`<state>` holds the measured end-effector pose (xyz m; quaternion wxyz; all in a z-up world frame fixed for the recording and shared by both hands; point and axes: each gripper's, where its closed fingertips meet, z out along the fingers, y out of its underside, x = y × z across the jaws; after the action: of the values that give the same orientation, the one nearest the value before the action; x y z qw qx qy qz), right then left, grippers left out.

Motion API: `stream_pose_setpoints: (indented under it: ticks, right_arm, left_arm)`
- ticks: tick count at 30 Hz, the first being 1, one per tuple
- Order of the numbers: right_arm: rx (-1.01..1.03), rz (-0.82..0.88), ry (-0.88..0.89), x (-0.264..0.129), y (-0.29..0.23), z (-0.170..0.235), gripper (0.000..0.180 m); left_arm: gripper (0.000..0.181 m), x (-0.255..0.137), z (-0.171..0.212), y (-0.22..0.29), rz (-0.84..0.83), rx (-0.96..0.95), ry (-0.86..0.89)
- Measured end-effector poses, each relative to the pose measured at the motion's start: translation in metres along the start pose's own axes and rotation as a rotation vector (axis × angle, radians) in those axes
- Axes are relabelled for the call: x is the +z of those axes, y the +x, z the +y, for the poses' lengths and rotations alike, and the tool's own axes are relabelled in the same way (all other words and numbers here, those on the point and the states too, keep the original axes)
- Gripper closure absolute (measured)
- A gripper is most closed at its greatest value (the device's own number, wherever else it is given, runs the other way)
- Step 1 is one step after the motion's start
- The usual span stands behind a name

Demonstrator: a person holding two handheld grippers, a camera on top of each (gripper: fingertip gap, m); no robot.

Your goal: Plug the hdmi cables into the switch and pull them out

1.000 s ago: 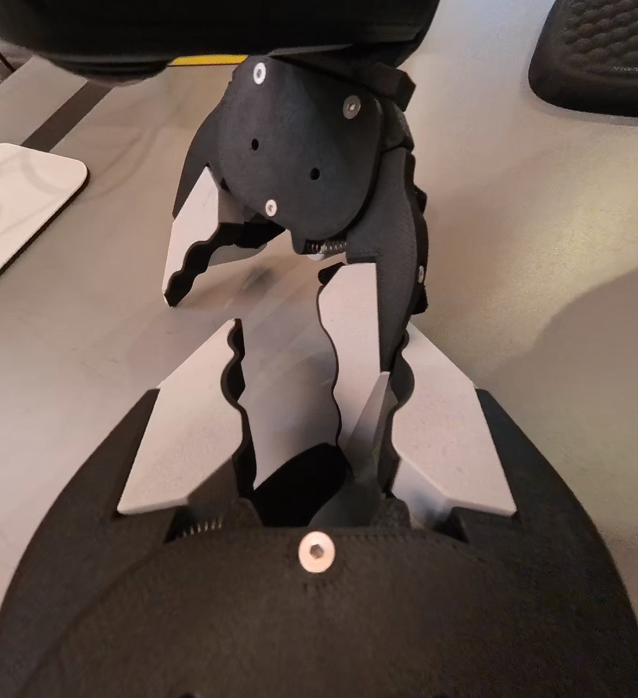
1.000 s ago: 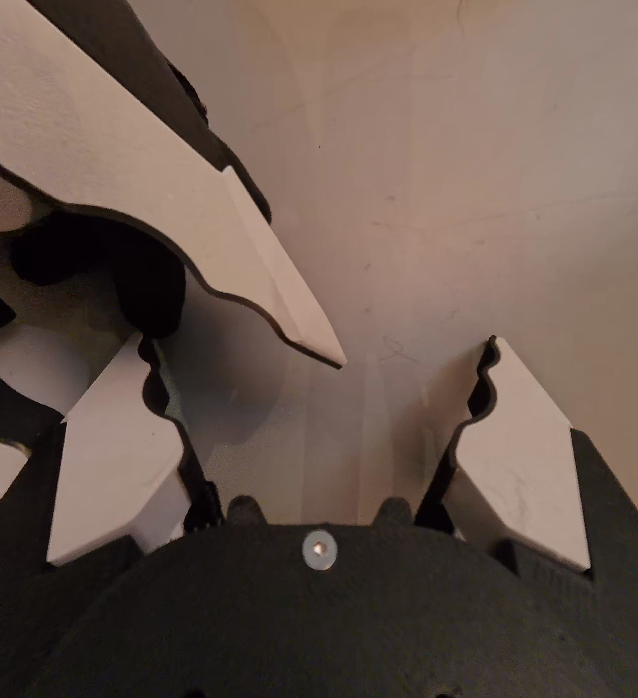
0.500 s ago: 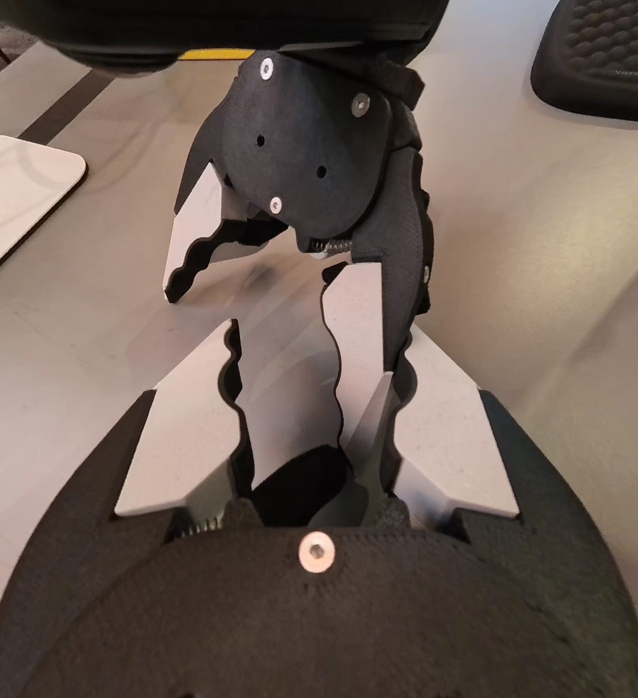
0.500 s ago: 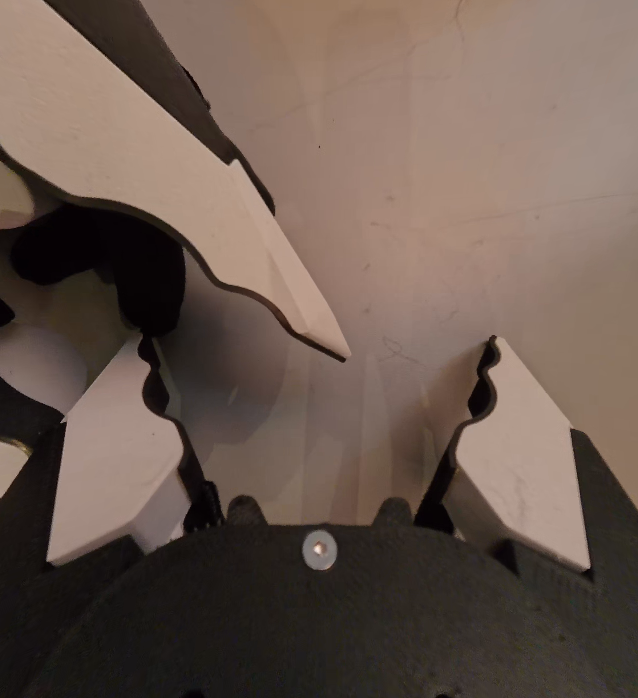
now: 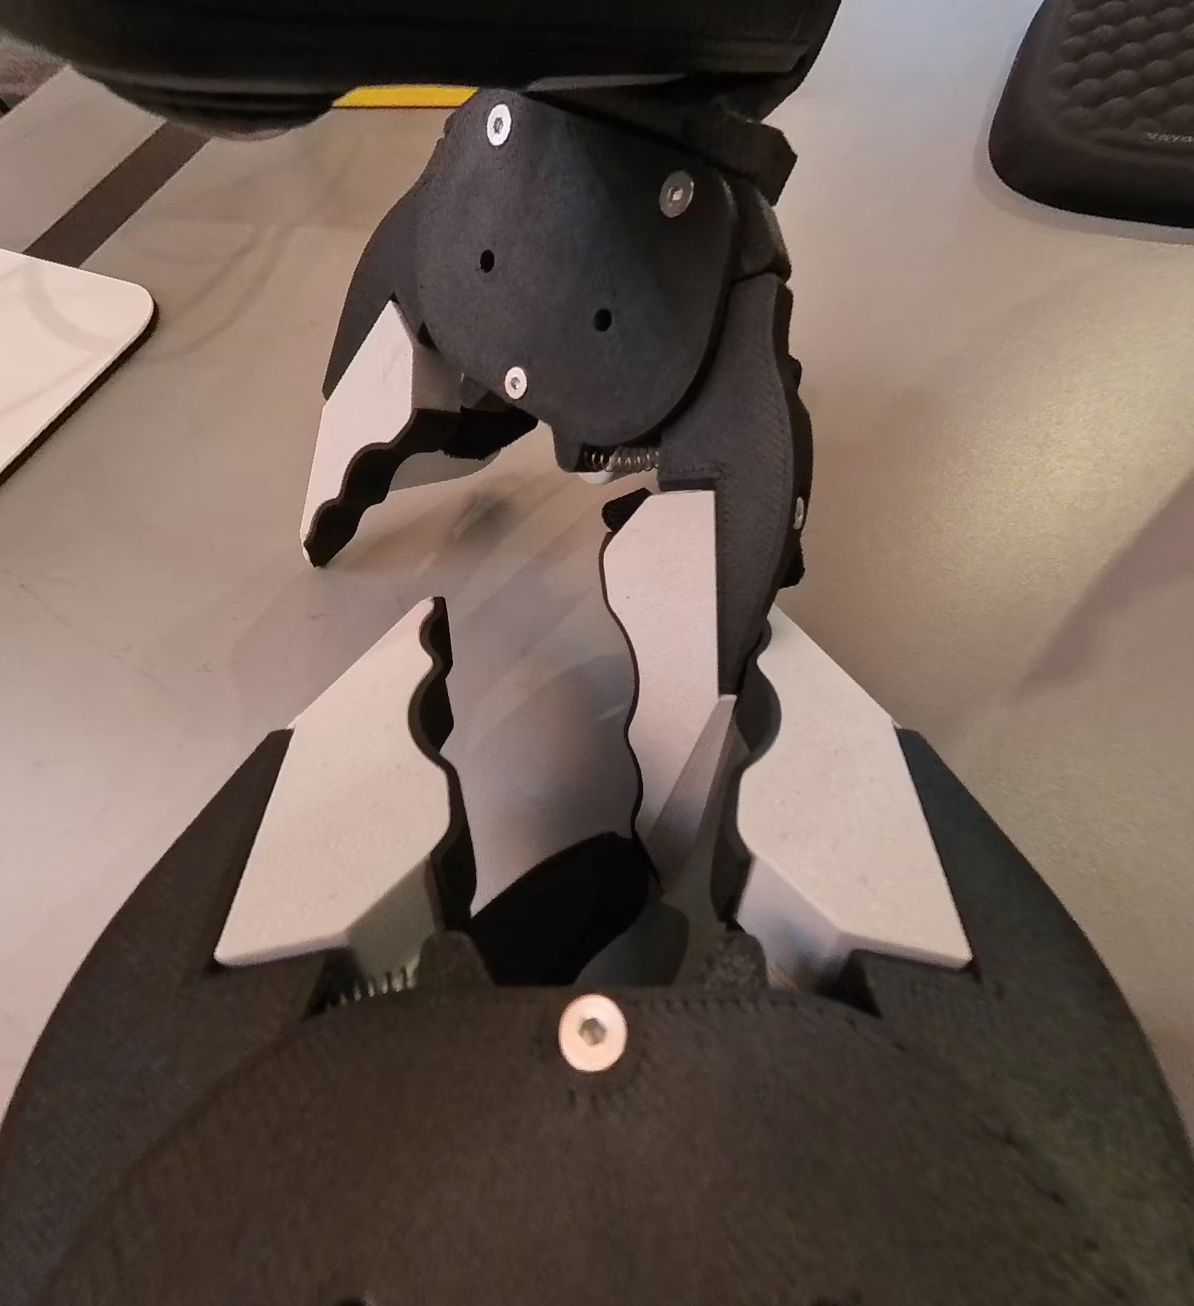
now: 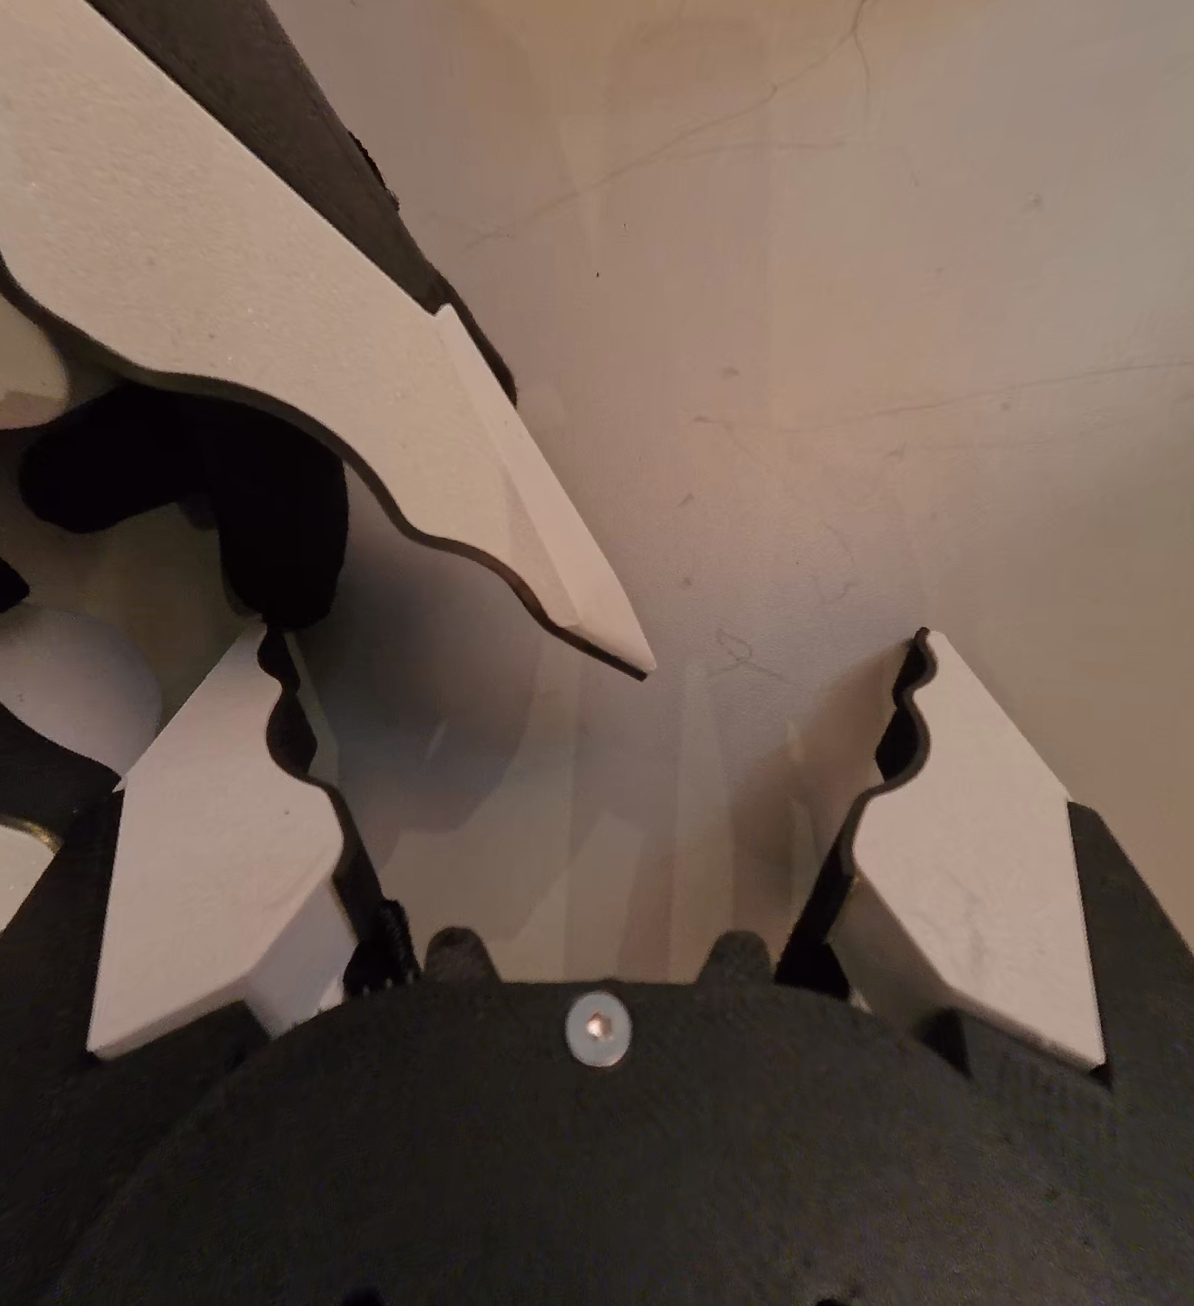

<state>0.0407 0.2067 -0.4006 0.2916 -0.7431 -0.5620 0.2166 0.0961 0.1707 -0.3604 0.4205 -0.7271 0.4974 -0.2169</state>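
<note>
No HDMI cable or switch shows in either view. My left gripper is open, low over the grey table. My right gripper faces it from above and is open too. One of its white fingers reaches down between the left gripper's fingers, close beside the right-hand one. In the right wrist view my right gripper is open, and a white finger of the left gripper slants in from the upper left between its fingers. A black lump sits deep between the left gripper's fingers; I cannot tell what it is.
A flat white board lies at the left edge. A black textured pad lies at the top right. A dark strip crosses the table at the top left. A dark sleeve fills the top. The gap from one gripper's tips to the other's is roughly 6 cm.
Almost nothing. The right gripper has drifted slightly to the right in the left wrist view. Both grippers stay open and interlocked.
</note>
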Motion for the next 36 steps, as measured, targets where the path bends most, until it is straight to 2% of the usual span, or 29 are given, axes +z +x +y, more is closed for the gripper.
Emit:
stream_pose_setpoints:
  ticks: [17, 21, 27, 36]
  right_arm:
    - [0.0, 0.0, 0.0, 0.0, 0.0, 0.0, 0.02]
    - [0.001, 0.0, 0.0, 0.0, 0.0, 0.0, 0.02]
    - [0.039, 0.021, 0.007, 0.002, 0.004, -0.004, 0.02]
    - [0.051, 0.047, 0.0, 0.005, 0.008, -0.005, 0.02]
  left_arm:
    - [0.1, 0.0, 0.0, 0.0, -0.005, 0.004, 0.002]
    - [0.094, -0.004, -0.002, -0.003, -0.014, 0.001, 0.022]
    - [0.079, -0.021, -0.008, -0.018, -0.053, 0.01, 0.041]
    - [0.079, -0.06, -0.015, -0.039, -0.057, -0.009, 0.024]
